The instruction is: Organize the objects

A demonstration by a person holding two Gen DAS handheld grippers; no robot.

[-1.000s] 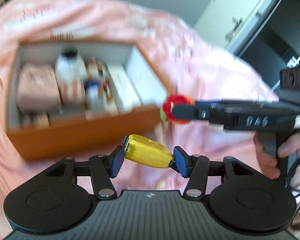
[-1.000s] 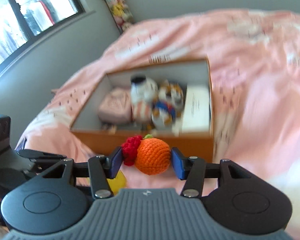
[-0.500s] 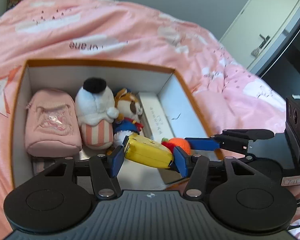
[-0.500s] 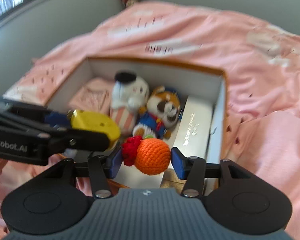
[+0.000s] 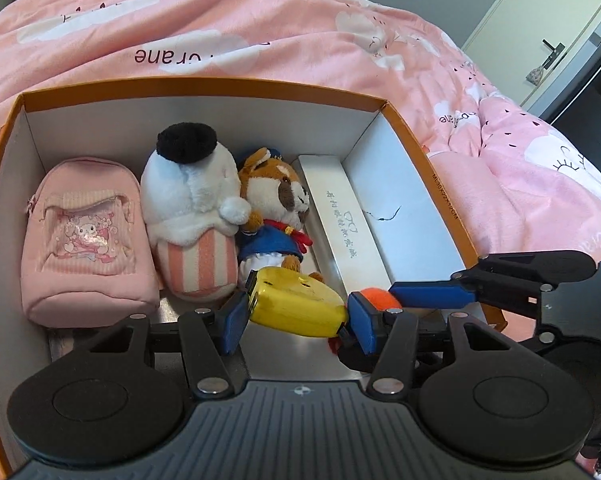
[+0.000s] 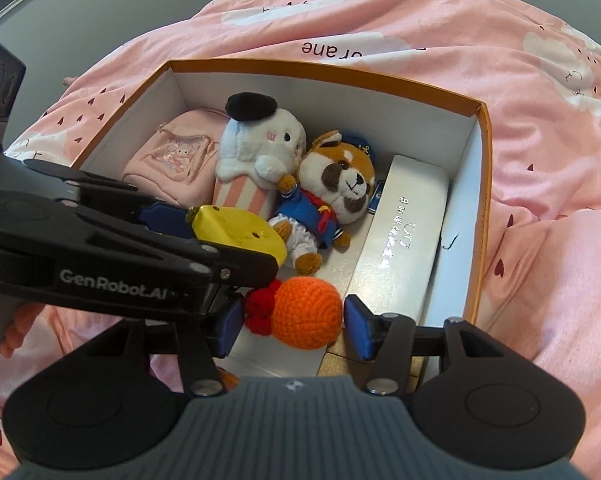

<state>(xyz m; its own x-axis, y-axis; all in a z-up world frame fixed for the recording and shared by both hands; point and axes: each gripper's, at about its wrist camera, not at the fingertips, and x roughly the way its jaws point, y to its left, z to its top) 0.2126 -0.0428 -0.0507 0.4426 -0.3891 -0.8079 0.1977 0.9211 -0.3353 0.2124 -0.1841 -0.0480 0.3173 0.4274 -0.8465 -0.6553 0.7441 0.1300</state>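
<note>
Toys fill most of the orange box point(image 5: 404, 128) on the pink quilt point(image 5: 260, 20): a pink pouch point(image 5: 84, 236) by its left wall, a white plush point(image 5: 192, 208) and a fox plush point(image 5: 272, 208) in the middle, and a white case point(image 5: 340, 216) along the right wall. That much looks sorted; two pieces are not yet set down. The left gripper point(image 5: 296, 316) clamps a yellow toy point(image 5: 296, 304) between its blue pads, tilted, over the near floor of the box just in front of the fox plush. The right gripper point(image 6: 292, 316) has a crocheted orange point(image 6: 304, 312) with a red knot between its jaws, which are opening; a sliver of gap shows beside the right pad, so the orange seems to be on the point of release above the box floor near the foot of the case. Both grippers point steeply down into the near end of the box, side by side, the left one crossing in front of the right one's view. A hand point(image 6: 16, 320) shows at the left edge of that view, on the left tool's grip. What remains, by my reading, is dropping both pieces into the free space at the front.
</note>
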